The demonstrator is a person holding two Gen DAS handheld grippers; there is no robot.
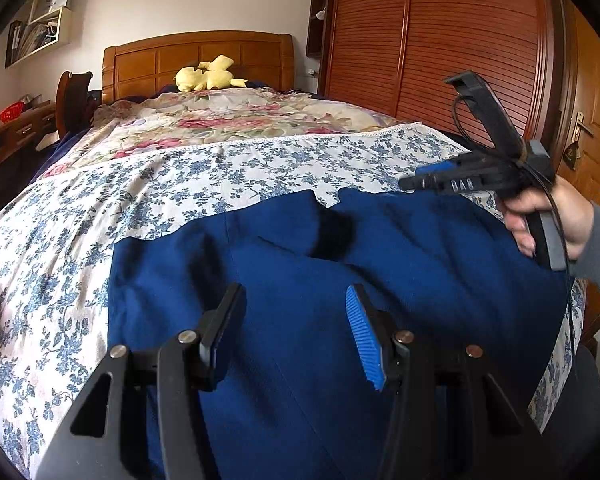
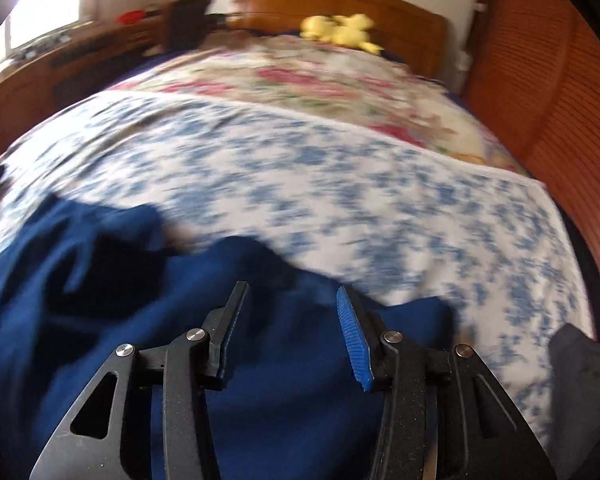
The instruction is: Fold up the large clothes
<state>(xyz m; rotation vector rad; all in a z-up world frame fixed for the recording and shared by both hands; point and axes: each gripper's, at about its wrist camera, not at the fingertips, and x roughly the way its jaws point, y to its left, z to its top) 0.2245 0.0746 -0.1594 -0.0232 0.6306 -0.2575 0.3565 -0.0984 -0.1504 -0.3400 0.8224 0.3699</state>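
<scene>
A large dark blue garment [image 1: 420,264] lies spread over the near part of the bed, its far edge notched near the middle. My left gripper [image 1: 295,296] hovers over it, open, with nothing between its fingers. My right gripper [image 1: 414,179] is held by a hand [image 1: 540,216] at the right, above the garment's far right edge. In the blurred right wrist view the right gripper [image 2: 291,292] stands open over the blue garment [image 2: 100,264], with its pads apart and no cloth pinched.
The bed carries a blue-flowered sheet [image 1: 180,184] and a pink-flowered quilt [image 1: 220,120] farther back. A yellow plush toy [image 1: 208,76] lies by the wooden headboard [image 1: 196,56]. A wooden wardrobe [image 1: 440,40] stands along the right, a desk [image 1: 16,128] at the left.
</scene>
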